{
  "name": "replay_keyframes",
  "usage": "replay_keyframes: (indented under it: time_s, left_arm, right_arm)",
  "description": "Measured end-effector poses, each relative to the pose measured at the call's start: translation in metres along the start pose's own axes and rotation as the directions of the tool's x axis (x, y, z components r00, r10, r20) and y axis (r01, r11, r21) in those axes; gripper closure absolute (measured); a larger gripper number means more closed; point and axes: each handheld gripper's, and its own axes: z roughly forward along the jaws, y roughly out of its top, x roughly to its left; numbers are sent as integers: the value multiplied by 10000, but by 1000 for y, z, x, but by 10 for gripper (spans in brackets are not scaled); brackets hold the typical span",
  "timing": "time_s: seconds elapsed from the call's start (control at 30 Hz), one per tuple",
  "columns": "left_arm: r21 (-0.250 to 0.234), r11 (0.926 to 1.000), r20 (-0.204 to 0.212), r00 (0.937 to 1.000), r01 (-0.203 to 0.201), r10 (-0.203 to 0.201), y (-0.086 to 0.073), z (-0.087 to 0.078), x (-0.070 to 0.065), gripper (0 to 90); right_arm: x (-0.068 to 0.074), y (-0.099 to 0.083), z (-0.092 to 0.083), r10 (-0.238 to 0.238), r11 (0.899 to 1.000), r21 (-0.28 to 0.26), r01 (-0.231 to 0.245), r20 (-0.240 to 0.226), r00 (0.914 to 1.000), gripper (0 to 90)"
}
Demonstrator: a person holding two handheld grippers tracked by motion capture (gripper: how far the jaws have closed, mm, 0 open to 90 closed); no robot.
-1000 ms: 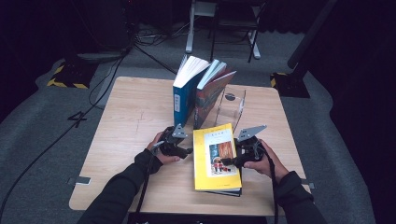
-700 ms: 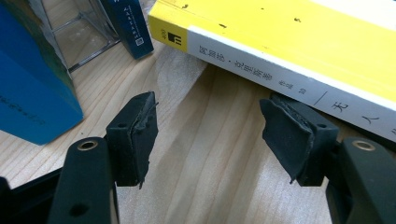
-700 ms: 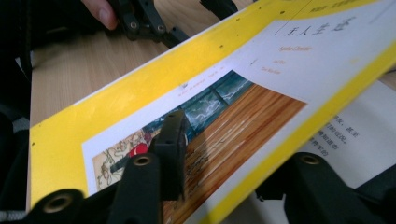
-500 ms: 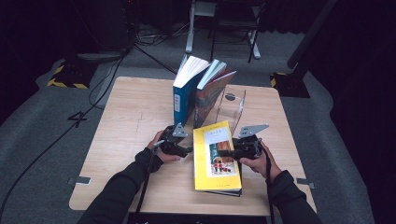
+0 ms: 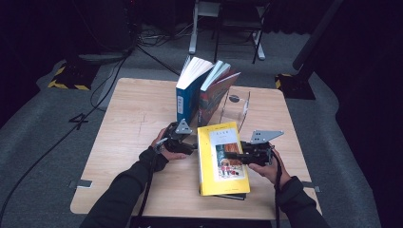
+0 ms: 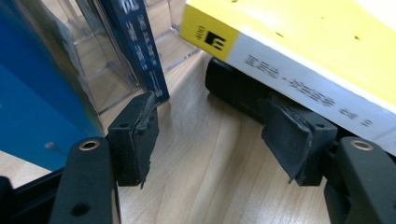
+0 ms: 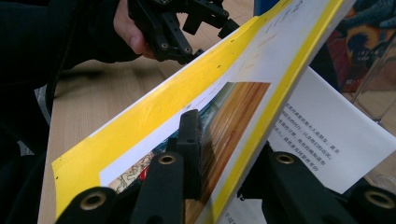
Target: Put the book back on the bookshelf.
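A dark recording studio or lab set up for filming. A small wooden table (image 5: 133, 118) stands on grey carpet, ringed by black curtains. Black cables (image 5: 52, 142) run across the floor, a metal stand (image 5: 195, 28) rises behind the table, and yellow-and-black hazard tape (image 5: 66, 78) marks equipment bases. A number four (image 5: 78, 121) is taped on the floor.

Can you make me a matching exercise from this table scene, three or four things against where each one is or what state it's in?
Things:
1. yellow book
2. blue book
3. left gripper
4. clear stand

States:
A. jaws open, nothing between them
B. standing upright with pages fanned
C. front cover pinched by the right gripper
D. see-through, beside the standing books

Pairs: 1-C, 2-B, 3-A, 4-D
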Motion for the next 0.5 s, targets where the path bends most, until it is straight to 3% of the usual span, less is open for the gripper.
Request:
replay_keyframes:
  time_s: [0.27, 0.5]
  left_arm:
    - [-411, 9992, -19, 10000, 0, 0, 15, -8, -2, 410]
    - [-918, 9957, 495, 9987, -90, 136, 25, -13, -5, 614]
  right_arm:
    - [7, 6, -12, -384, 9989, -240, 390, 257, 9989, 756]
    - [11, 10, -19, -644, 9971, -385, 653, 255, 9976, 756]
